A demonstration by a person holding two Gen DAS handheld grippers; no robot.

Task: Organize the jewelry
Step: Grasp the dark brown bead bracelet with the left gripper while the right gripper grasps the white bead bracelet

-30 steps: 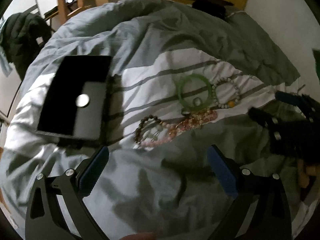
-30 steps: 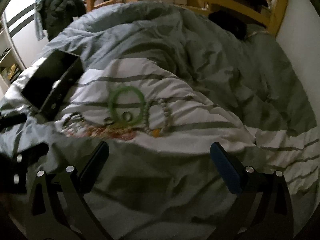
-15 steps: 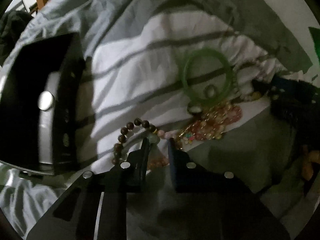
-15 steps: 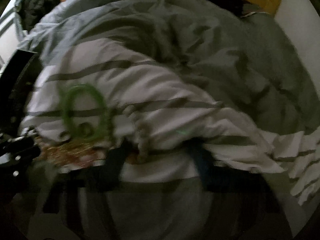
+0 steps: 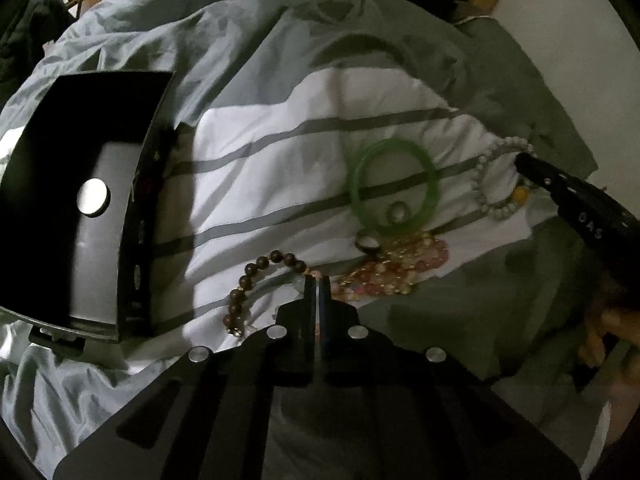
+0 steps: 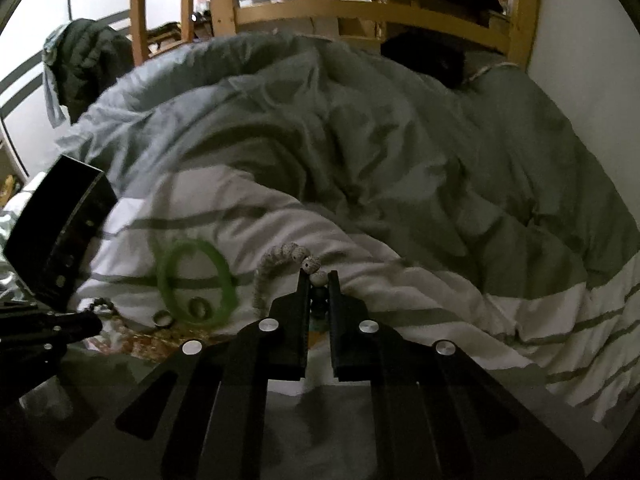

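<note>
The jewelry lay on a rumpled grey duvet with a white, grey-striped panel (image 5: 280,152) spread over a bed.

Left gripper (image 5: 317,280): its jaws had just been closing and stood fully together, tips at the near end of a dark brown wooden-bead bracelet (image 5: 256,276). Whether a cord or bead was pinched between the pads could not be told from the left wrist view.

Right gripper (image 6: 319,280): its jaws had just been closing and stood nearly together, pinched on a pale grey speckled-bead bracelet (image 6: 280,260). One pale bead sat between the fingertips, and the rest of the strand arched up and to the left of them.

Layout of the other pieces:
- A translucent green bangle (image 5: 394,188) lay flat on the white panel, between the two bead bracelets, with a small round ring (image 5: 398,213) inside its loop.
- A second small ring (image 5: 367,243) lay just below the bangle.
- A tangle of pink and amber bead strands (image 5: 396,268) lay beside that ring, near the left gripper's tips.
- An open black rectangular jewelry box with a round silver disc on its grey floor (image 5: 80,200) stood at the left, apart from the pieces.

In the right wrist view a wooden bed frame (image 6: 360,12) rose beyond the duvet.
</note>
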